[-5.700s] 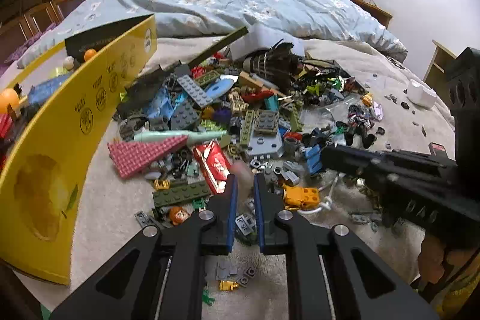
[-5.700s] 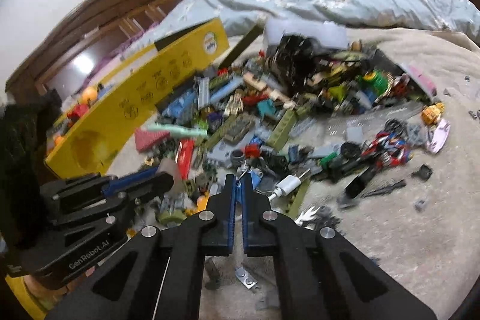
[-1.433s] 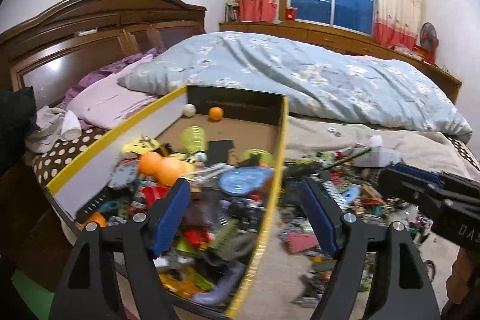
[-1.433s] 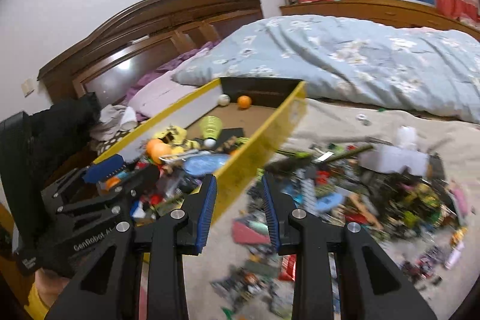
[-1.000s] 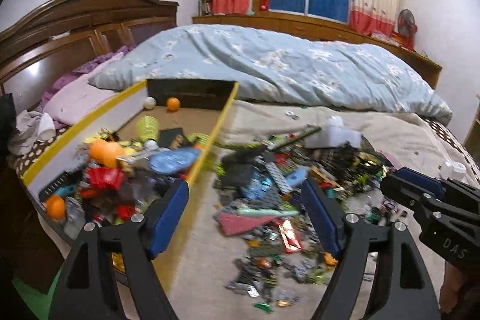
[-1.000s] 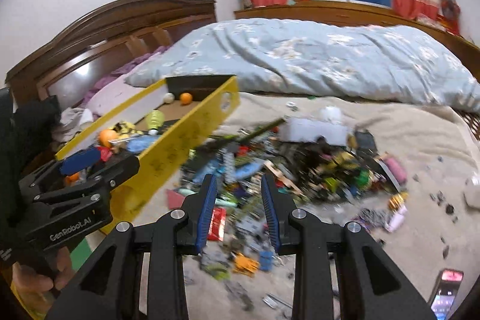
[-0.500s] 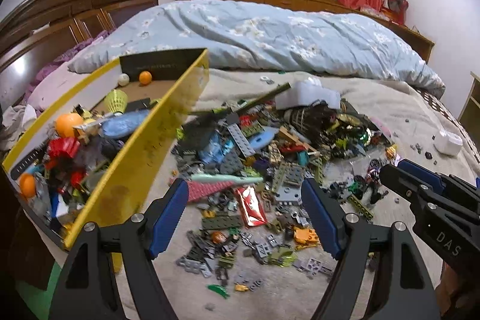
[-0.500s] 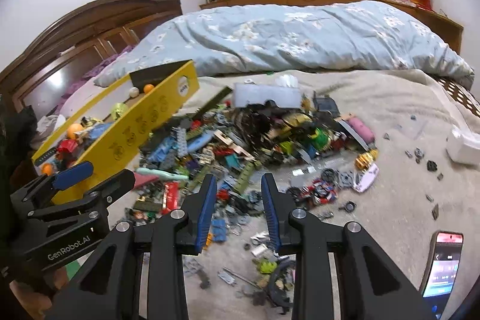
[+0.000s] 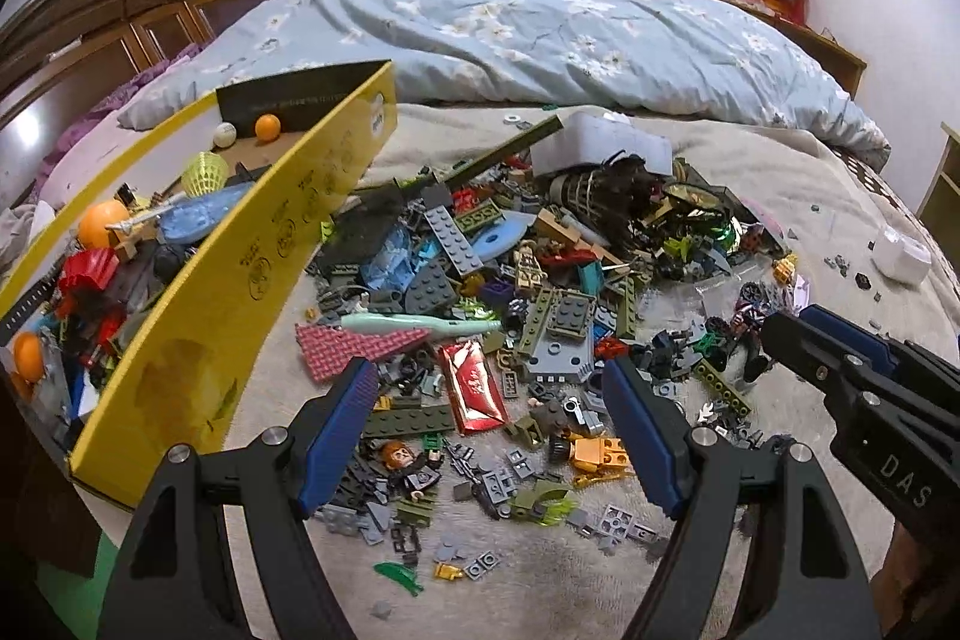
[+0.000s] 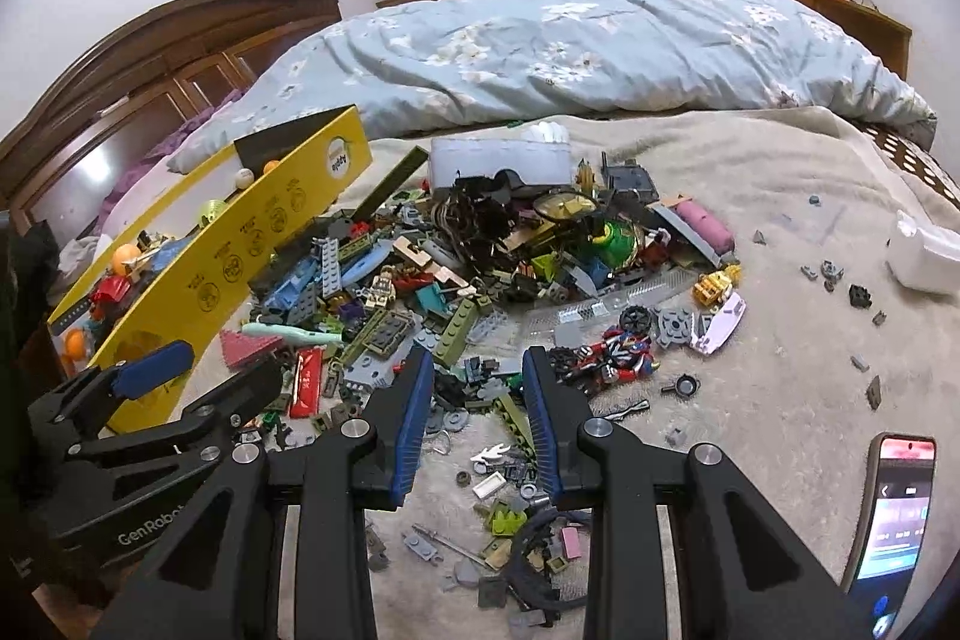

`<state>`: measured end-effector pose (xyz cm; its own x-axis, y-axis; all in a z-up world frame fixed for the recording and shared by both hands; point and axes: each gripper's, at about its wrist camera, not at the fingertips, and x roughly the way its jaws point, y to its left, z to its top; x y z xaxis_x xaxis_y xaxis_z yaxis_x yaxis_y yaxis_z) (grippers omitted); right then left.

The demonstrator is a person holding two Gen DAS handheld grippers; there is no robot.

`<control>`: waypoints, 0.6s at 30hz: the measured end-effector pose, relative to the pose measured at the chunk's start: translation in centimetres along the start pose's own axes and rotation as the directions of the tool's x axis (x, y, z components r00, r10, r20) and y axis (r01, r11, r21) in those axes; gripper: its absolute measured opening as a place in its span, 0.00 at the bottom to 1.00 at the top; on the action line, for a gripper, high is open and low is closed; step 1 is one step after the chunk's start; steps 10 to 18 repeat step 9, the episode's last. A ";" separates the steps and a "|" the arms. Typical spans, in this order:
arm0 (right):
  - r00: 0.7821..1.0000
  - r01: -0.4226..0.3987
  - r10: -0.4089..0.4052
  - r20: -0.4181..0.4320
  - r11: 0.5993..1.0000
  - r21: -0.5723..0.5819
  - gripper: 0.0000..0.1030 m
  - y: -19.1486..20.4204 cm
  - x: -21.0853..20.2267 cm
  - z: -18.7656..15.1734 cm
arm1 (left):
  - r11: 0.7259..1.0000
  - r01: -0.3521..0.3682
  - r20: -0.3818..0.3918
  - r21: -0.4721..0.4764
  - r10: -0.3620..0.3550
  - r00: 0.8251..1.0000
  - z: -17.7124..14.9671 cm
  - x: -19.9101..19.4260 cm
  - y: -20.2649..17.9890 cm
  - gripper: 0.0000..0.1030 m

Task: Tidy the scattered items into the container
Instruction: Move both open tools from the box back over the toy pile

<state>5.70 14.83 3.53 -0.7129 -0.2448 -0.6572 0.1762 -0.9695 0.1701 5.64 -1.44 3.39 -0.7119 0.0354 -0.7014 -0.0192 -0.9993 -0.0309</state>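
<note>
While both spread, left claw (image 9: pixel 489 436), right claw (image 10: pixel 478 421) hover over brick pile (image 9: pixel 540 292).

Phone (image 10: pixel 897 514) cut by the lower right edge, yellow box (image 9: pixel 198 340) near end cut at left, box contents partly behind its wall, smallest bricks (image 9: pixel 480 490) indistinct

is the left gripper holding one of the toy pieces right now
No, the left gripper is wide open above the scattered plastic brick pile on the beige blanket, with nothing between its blue-padded fingers.
</note>
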 end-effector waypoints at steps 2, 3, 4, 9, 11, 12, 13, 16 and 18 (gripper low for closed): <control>1.000 0.000 0.000 -0.007 1.000 0.003 0.30 -0.1 0.2 -0.2 | 1.000 0.008 0.004 -0.007 -0.008 1.000 -0.1 0.2 0.0 0.76; 1.000 -0.001 0.001 -0.010 1.000 0.005 0.30 -0.1 0.4 -0.3 | 1.000 0.009 0.005 -0.008 -0.009 1.000 -0.1 0.3 -0.1 0.76; 1.000 -0.002 0.002 -0.011 1.000 0.007 0.30 -0.2 0.5 -0.4 | 1.000 0.010 0.004 -0.007 -0.010 1.000 -0.2 0.4 -0.2 0.76; 1.000 0.012 -0.011 -0.020 1.000 0.006 0.30 -0.5 1.1 -0.8 | 1.000 0.004 -0.017 0.005 -0.004 1.000 -0.4 1.6 -0.7 0.76; 1.000 0.012 -0.011 -0.020 1.000 0.006 0.30 -0.5 1.1 -0.8 | 1.000 0.004 -0.017 0.005 -0.004 1.000 -0.4 1.6 -0.7 0.76; 1.000 0.012 -0.011 -0.020 1.000 0.006 0.30 -0.5 1.1 -0.8 | 1.000 0.004 -0.017 0.005 -0.004 1.000 -0.4 1.6 -0.7 0.76; 1.000 0.012 -0.011 -0.020 1.000 0.006 0.30 -0.5 1.1 -0.8 | 1.000 0.004 -0.017 0.005 -0.004 1.000 -0.4 1.6 -0.7 0.76; 1.000 0.012 -0.011 -0.020 1.000 0.006 0.30 -0.5 1.1 -0.8 | 1.000 0.004 -0.017 0.005 -0.004 1.000 -0.4 1.6 -0.7 0.76; 1.000 0.012 -0.011 -0.020 1.000 0.006 0.30 -0.5 1.1 -0.8 | 1.000 0.004 -0.017 0.005 -0.004 1.000 -0.4 1.6 -0.7 0.76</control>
